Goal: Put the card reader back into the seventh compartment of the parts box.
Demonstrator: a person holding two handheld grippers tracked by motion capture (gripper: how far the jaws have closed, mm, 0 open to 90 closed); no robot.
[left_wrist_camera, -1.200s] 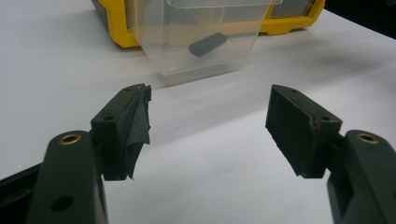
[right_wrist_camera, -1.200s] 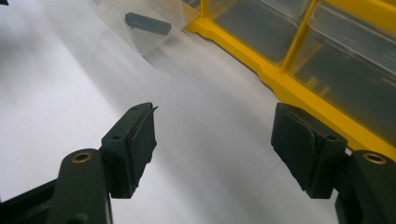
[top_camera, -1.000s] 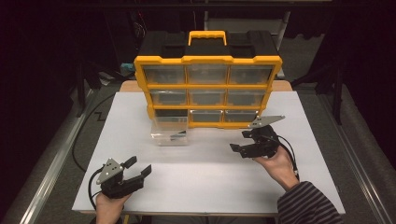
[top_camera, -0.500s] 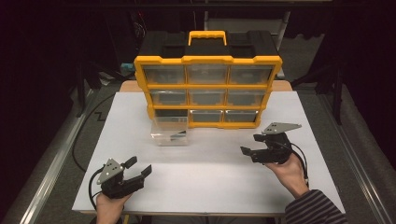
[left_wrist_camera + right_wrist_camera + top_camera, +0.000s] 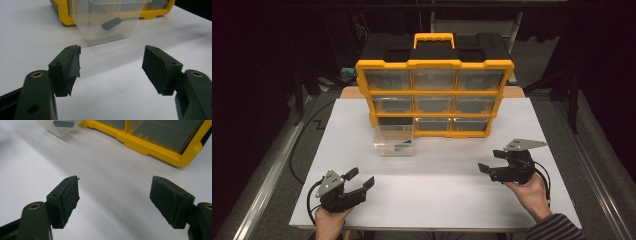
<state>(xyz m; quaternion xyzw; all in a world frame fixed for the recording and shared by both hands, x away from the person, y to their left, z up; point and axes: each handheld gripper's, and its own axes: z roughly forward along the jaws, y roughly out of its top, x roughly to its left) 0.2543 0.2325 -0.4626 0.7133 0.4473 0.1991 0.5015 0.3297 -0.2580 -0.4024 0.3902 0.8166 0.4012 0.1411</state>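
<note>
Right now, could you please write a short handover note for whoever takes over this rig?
Left gripper: open, holding nothing, low at the near left of the white table.
Right gripper: open, holding nothing, at the near right.
Yellow drawer organizer stands at the far side. Its bottom-left clear drawer is pulled out onto the table, with a small dark part lying inside.
Done: drawer is out, part is in it.
Left: probably push the drawer back into its slot; neither gripper is touching it.
</note>
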